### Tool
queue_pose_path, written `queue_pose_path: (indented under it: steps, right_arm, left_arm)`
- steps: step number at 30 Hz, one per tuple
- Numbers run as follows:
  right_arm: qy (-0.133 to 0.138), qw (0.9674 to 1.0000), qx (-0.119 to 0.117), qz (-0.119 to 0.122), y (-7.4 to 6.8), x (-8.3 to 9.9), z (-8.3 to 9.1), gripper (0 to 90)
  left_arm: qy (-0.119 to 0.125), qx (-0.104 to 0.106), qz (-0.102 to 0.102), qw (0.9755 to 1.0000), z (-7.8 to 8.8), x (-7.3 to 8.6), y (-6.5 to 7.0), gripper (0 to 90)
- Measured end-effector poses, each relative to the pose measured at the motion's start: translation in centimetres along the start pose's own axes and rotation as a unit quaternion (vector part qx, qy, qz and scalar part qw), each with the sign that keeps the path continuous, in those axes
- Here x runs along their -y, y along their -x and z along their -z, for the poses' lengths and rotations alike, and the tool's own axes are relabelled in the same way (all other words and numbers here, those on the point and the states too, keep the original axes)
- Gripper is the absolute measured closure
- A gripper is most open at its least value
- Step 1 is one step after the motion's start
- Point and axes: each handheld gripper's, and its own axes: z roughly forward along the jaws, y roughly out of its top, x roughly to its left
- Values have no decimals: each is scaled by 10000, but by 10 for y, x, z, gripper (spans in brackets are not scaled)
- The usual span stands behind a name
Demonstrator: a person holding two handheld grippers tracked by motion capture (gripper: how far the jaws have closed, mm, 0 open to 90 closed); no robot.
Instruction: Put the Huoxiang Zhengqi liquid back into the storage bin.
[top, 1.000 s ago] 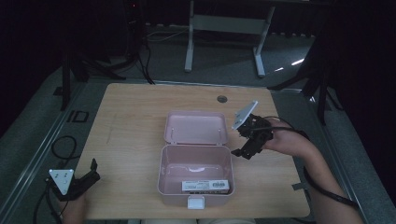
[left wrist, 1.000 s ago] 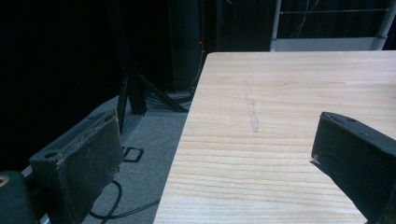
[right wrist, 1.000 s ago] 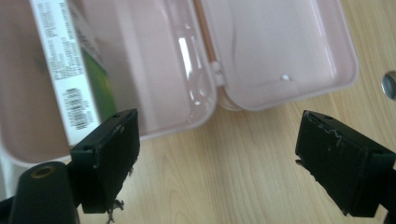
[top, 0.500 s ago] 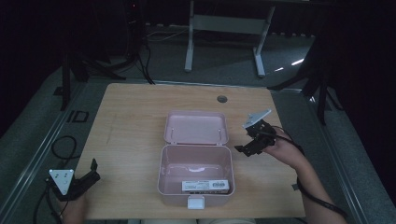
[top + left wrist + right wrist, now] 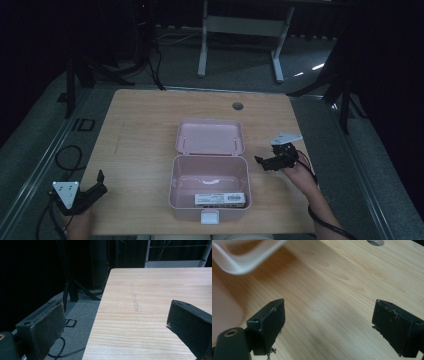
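Pink box (image 5: 210, 192) lying open just left of right gripper (image 5: 263, 163), jaws spread, empty; left gripper (image 5: 99, 184) gaping over table edge (image 5: 100, 315)

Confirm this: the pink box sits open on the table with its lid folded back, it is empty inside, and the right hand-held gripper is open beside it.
Not quite. The pink box is not empty: the high view shows a white labelled packet lying inside near the front wall. The rest holds: the lid is folded back on the table, and the right hand-held gripper is open beside it.
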Motion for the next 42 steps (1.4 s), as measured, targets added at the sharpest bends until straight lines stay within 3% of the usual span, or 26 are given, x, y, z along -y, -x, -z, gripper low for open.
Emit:
queue_pose_path:
  steps: [5, 12, 18, 27, 37, 41, 42]
  right_arm:
    - [344, 9988, 225, -255, 4, 20, 1, 109]
    - [593, 9954, 442, -617, 11, 41, 6, 109]
    - [672, 9915, 614, -925, 17, 58, 11, 109]
    - [673, 9869, 855, -1191, 27, 75, 16, 109]
    - [922, 9739, 1402, -1529, 33, 87, 27, 109]
    - [1035, 9614, 1906, -1692, 32, 93, 31, 109]
    - [1055, 9598, 1982, -1683, 32, 94, 31, 109]
  left_arm:
    - [-4, -1, 3, 10000, 0, 0, 0, 21]
    - [-9, -8, -6, 10000, 0, 0, 0, 21]
    - [-11, -6, 9, 10000, 0, 0, 0, 22]
    - [-1, -4, 5, 10000, 0, 0, 0, 21]
    - [1, 0, 19, 10000, 0, 0, 0, 21]
    - [4, 5, 20, 10000, 0, 0, 0, 21]
    - [2, 9, 21, 10000, 0, 0, 0, 21]
